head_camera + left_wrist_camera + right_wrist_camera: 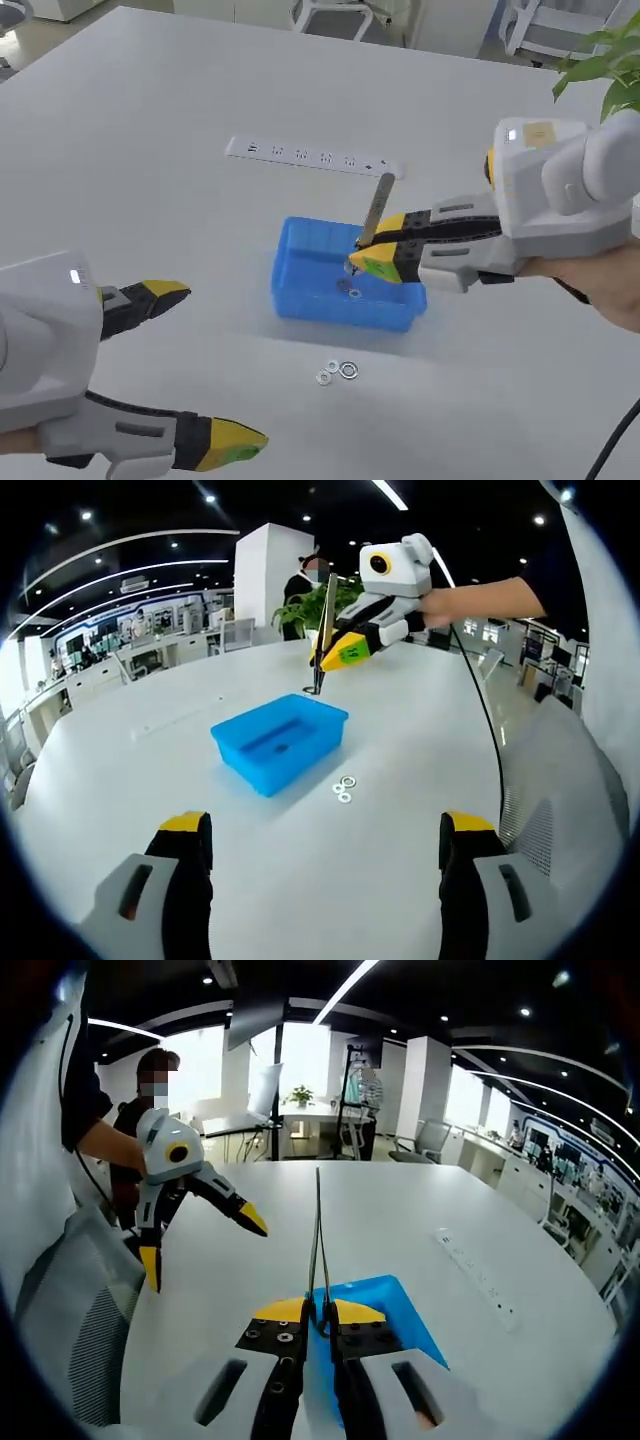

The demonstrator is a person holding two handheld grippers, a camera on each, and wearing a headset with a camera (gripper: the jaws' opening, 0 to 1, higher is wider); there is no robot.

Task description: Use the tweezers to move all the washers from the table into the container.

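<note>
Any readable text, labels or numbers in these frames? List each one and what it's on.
Nothing is readable.
Tan label on top of the right gripper: too blurred to read.
Markings on the power strip: too small to read.
Blue container and tweezers: no text visible.

washers (338, 371) beside blue container (335, 308), tweezers (377, 208) above
</note>
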